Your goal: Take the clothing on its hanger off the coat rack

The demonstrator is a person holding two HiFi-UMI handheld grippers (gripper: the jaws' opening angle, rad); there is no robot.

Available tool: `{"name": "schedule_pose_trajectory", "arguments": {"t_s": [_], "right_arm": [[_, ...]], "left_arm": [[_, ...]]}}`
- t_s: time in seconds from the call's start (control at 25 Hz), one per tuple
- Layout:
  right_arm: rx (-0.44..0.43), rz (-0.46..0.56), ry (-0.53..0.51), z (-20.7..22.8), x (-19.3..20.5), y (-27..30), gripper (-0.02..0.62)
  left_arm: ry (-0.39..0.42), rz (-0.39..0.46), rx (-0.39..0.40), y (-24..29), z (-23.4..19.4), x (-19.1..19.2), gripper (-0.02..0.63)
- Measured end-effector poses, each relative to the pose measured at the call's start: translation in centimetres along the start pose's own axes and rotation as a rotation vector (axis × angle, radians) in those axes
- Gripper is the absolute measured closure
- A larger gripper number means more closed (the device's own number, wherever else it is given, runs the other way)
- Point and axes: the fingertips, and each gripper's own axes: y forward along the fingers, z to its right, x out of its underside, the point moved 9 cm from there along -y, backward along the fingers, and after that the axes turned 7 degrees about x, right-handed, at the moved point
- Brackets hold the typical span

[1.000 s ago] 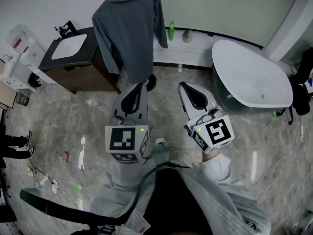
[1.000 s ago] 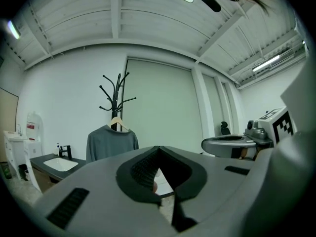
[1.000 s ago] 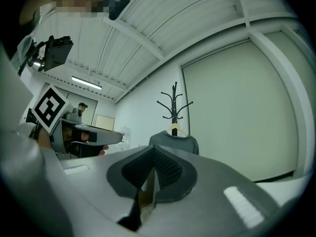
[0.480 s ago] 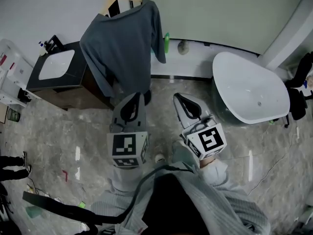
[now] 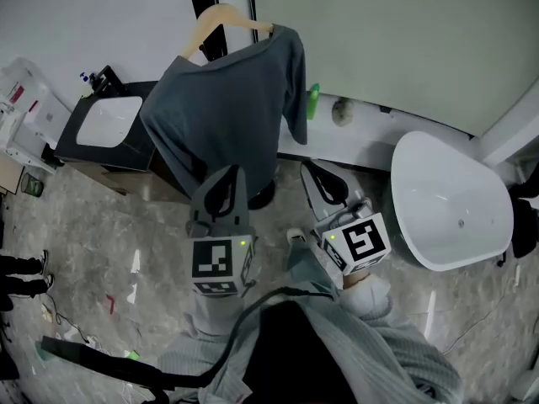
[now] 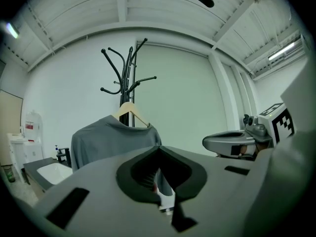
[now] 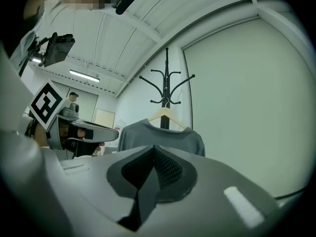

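One shirt (image 5: 221, 118), one hanger (image 5: 224, 16) (two closed grippers (image 5: 236, 172) (image 5: 309, 167))

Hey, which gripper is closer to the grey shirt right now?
Left. The left gripper sits just under the hem of the shirt. The right gripper is off to its right, below the sleeve. Both are shut and neither touches it.

No text, brand, number or sign can be read.

Left cube (image 5: 221, 263), on the left gripper (image 5: 237, 172): black-and-white square marker patterns only, no characters.

Right cube (image 5: 358, 241), on the right gripper (image 5: 310, 167): the same kind of patterns, no characters.

White container (image 6: 30, 135), far left: carries a small red label (image 6: 29, 126), print too small to read.
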Motion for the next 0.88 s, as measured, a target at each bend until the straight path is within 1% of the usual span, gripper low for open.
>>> {"name": "schedule_pose_trajectory", "arguments": {"t_s": [0.16, 0.28, 0.4, 0.48, 0.6, 0.88], "right_arm": [[-0.026, 0.077, -0.004, 5.3, -1.0, 5.5, 0.594], [-0.06, 0.12, -0.006, 9.6, -1.7, 9.4, 0.594], [-0.098, 0.144, -0.007, 13.5, -2.8, 13.3, 0.594], [-0.132, 0.155, -0.011, 15.2, -3.4, 15.6, 0.594], [-0.186, 0.181, -0.011, 16.3, -4.1, 18.8, 0.594], [-0.269, 0.231, -0.037, 15.7, -5.3, 23.0, 0.594]], "left_arm": [[0.024, 0.019, -0.065, 5.9, -1.7, -1.7, 0.601], [0.062, 0.06, -0.124, 10.2, -2.7, -3.4, 0.601], [0.124, 0.098, -0.215, 13.3, -3.5, -6.1, 0.601], [0.158, 0.096, -0.282, 14.2, -4.0, -7.8, 0.601], [0.181, 0.103, -0.352, 15.0, -5.1, -9.2, 0.601], [0.207, 0.077, -0.435, 15.4, -7.0, -9.9, 0.601]]}}
